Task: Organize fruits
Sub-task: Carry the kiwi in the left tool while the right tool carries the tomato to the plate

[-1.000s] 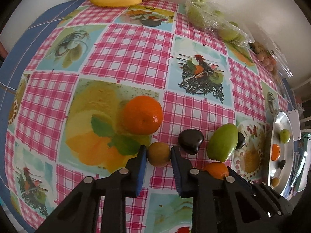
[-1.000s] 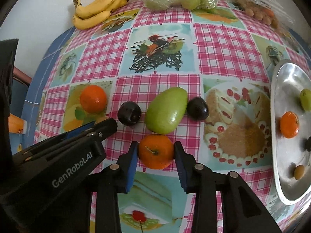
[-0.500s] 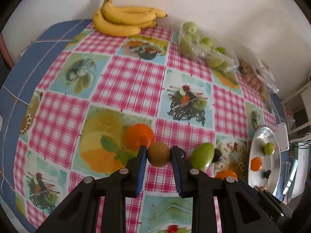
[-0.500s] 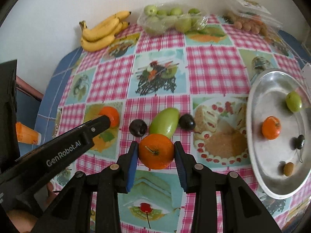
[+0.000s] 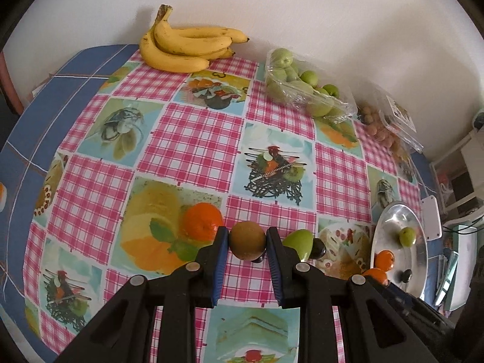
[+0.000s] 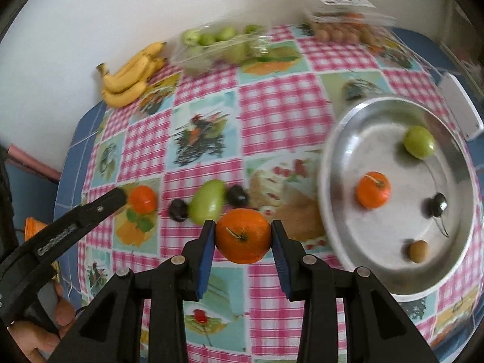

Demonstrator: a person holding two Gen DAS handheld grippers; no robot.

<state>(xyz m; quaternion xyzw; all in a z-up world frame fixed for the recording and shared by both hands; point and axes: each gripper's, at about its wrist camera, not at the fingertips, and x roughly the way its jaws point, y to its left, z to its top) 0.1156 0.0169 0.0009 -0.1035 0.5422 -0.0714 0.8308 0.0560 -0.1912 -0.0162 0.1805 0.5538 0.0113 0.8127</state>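
Angling both tools steeply down, I had the left gripper [image 5: 247, 243] clamping a kiwi [image 5: 247, 240], the right gripper [image 6: 243, 236] clamping an orange [image 6: 243, 235]; side lettering blurred.

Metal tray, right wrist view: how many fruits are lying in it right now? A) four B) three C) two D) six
A: the metal tray holds four pieces: a green fruit, an orange, a dark plum and a small brown fruit.
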